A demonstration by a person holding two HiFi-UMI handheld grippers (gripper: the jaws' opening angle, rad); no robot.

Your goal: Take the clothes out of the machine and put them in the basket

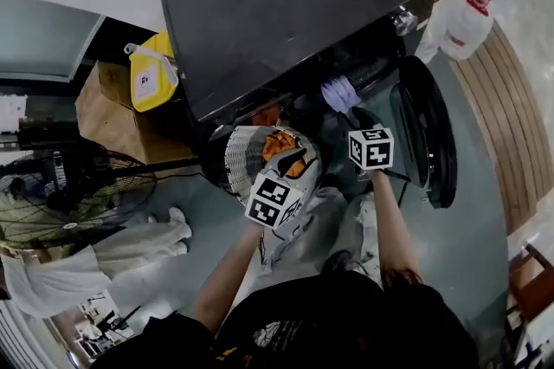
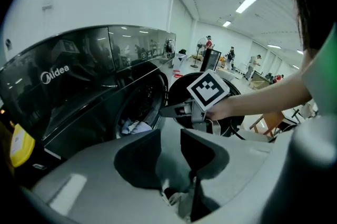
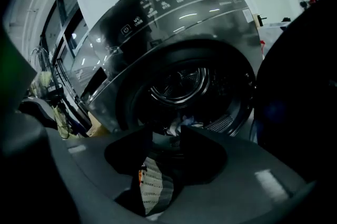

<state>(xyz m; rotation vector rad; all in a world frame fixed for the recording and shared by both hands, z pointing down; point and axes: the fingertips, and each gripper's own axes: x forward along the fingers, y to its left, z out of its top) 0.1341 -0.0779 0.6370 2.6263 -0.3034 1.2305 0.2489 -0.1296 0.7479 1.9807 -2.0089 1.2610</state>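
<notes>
clothes [image 3: 185,124] mostly hidden, fan [image 1: 78,196] cropped L

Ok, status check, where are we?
Left gripper open, empty. Right gripper open, empty, facing drum. Pale clothes in drum; basket holds orange garment. Door open, nothing blocking.

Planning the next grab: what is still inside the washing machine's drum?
A pale blue-and-white bundle of clothes lies at the front of the drum, just inside the opening. The drum's bottom behind the bundle is covered, so I cannot tell whether more lies there.
</notes>
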